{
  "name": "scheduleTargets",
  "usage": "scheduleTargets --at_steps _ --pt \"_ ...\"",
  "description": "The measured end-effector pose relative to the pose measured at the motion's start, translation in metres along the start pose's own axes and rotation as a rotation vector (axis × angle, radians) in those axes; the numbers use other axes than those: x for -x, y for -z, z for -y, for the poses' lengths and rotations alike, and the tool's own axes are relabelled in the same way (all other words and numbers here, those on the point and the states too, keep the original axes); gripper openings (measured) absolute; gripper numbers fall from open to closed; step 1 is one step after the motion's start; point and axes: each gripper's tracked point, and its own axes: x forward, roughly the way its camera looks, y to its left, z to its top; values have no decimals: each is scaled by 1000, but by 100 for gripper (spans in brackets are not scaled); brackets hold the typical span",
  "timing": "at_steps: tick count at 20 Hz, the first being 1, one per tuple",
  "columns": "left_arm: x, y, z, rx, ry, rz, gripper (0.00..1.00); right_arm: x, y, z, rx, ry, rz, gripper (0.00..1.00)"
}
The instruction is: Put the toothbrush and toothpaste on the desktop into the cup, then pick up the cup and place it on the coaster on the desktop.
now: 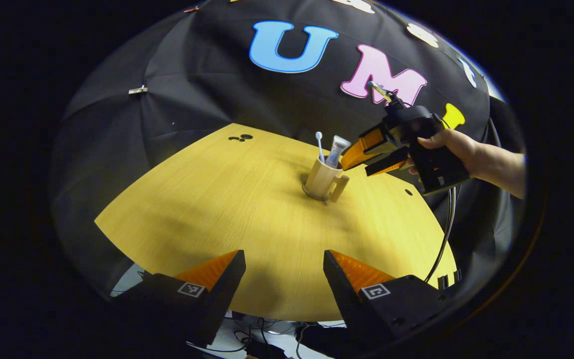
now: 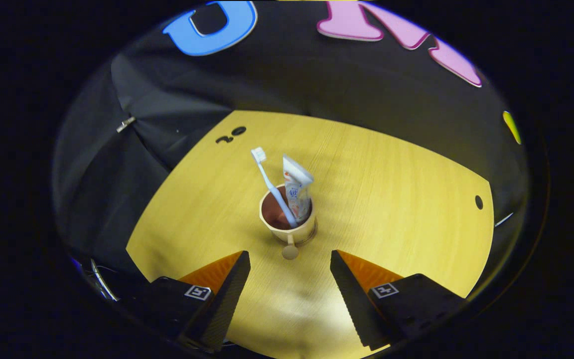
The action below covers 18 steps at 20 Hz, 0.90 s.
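Both grippers, the left gripper [image 1: 284, 271] and the right gripper [image 2: 290, 271], are released and hold nothing, while the cup [image 2: 287, 223] with toothbrush [image 2: 271, 185] and toothpaste [image 2: 297, 192] upright inside sits on what looks like the coaster [image 1: 312, 194] on the desktop [image 2: 391, 199], so any retreat should clear the handle.

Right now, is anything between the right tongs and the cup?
Nothing visible is. The right tongs are open, with bare desktop up to the cup, whose handle faces them. Toothbrush and toothpaste stand inside it.
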Motion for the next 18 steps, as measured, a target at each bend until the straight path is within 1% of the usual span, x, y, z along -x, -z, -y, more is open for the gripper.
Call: scheduleTargets --at_steps 3,7,8,9,11,14,15,18 --pt "13 -27 17 -45 30 57 98 60 -11 13 -22 43 151 99" --pt "35 -83 42 -112 55 200 98 141 -4 29 -84 120 361 99" --pt "40 -93 48 -119 59 235 92 158 0 33 -100 142 414 98" --pt "48 -107 54 -129 62 277 98 176 5 34 -109 157 465 99" --pt "65 -128 62 -151 55 351 98 212 19 34 -116 184 557 98" --pt "90 -143 71 -192 40 440 98 256 45 37 -138 248 666 98" --pt "95 -144 75 -199 50 461 97 269 55 40 -153 275 692 99" --pt "115 -135 83 -195 92 500 97 298 84 40 -200 324 760 98"
